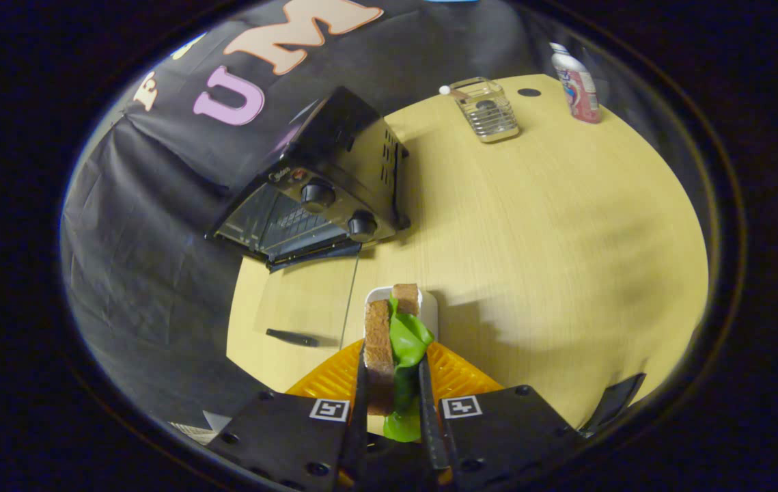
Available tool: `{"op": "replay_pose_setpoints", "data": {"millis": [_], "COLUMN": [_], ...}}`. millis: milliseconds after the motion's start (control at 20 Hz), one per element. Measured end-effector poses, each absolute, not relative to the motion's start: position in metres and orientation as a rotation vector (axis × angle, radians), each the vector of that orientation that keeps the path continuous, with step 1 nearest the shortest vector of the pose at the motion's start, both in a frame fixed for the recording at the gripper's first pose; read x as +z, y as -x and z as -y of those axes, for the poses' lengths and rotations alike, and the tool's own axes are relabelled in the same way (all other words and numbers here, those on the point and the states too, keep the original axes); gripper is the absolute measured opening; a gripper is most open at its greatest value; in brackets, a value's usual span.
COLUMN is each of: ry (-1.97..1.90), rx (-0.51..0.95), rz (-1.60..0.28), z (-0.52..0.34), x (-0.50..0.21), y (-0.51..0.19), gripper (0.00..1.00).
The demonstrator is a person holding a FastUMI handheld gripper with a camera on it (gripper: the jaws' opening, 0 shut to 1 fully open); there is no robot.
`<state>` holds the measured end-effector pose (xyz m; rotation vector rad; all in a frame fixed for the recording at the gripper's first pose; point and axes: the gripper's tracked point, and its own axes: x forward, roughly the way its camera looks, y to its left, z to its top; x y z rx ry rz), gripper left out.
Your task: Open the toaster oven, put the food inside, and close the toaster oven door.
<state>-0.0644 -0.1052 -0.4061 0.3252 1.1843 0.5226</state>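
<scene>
Well short of the toaster oven [317,188], the gripper [393,403] is closed on the sandwich [392,342], a fingertip pressed on each face so that the bread and the green leaf stay stacked, held on edge. This seems to be the carrying step: the food hangs over a small white dish [429,311] and an orange tray [453,376], clear of both as far as can be told. The oven's glass door [307,301] lies folded down toward the gripper, its handle nearest, so the mouth stands open. Bare wooden table [532,225] lies between gripper and oven; a wire basket [491,109] and a bottle [576,85] stand far beyond the oven's side, out of the path.
</scene>
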Motion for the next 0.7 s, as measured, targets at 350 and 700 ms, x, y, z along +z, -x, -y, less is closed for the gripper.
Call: {"op": "replay_pose_setpoints", "data": {"millis": [350,700], "ry": [-0.543,-0.944], "rx": [0.405,0.348], "rz": [-1.108,-0.901], "z": [0.074,-0.022], "x": [-0.364,-0.332], "y": [0.081,0.079], "gripper": [0.35,0.35]}}
